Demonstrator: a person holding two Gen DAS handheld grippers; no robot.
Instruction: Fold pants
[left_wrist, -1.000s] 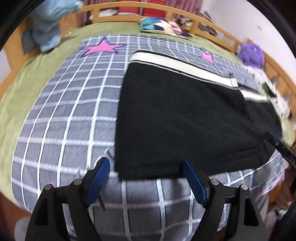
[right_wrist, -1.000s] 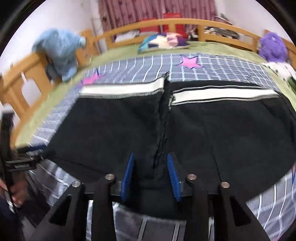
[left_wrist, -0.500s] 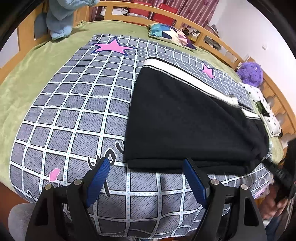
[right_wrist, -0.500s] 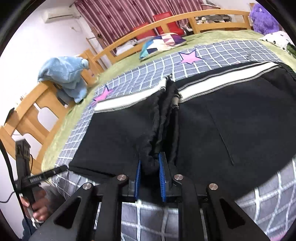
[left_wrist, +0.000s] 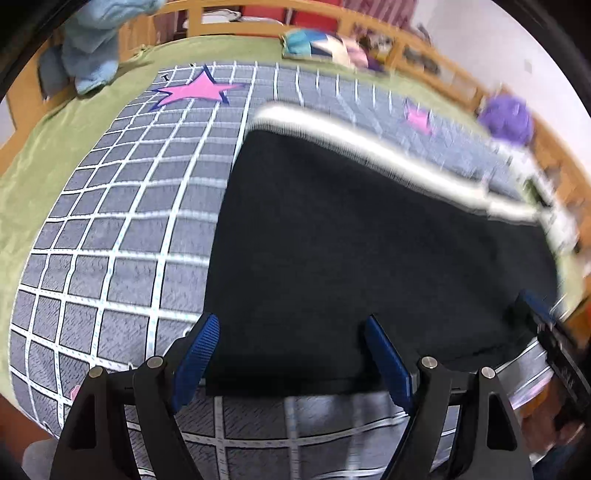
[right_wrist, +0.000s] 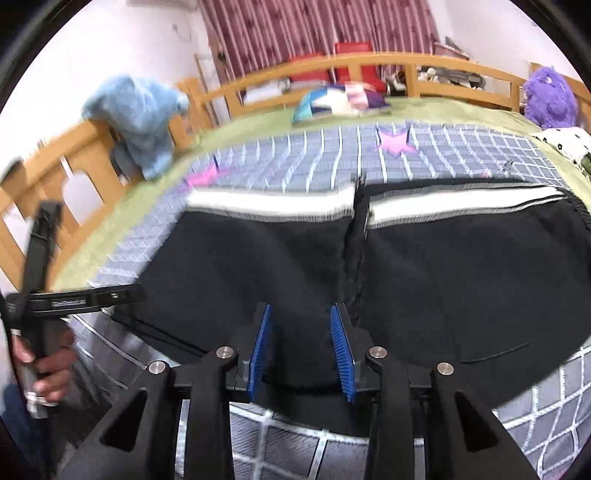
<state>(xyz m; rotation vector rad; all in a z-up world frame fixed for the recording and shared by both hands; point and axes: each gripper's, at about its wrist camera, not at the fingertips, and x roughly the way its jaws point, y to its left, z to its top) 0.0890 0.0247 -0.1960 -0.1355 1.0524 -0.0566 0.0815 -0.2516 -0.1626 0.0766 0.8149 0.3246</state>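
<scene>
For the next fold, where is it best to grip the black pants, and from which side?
Probably grip the near hem edge of the black pants, coming from the bed's near side. That edge lies flat and free between the open left gripper pads, while the white-striped far edge lies beyond.

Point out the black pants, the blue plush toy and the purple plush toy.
Black pants (right_wrist: 461, 280): right wrist view, right panel.
Blue plush toy (right_wrist: 142, 114): right wrist view, body.
Purple plush toy (right_wrist: 550, 98): right wrist view, body.

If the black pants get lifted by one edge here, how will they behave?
Probably floppy: the black pants lie flat and bunch into a ridge along the middle seam. Likely fairly heavy for cloth, since the knit looks thick. They should drag on the checked blanket, not slide.
</scene>
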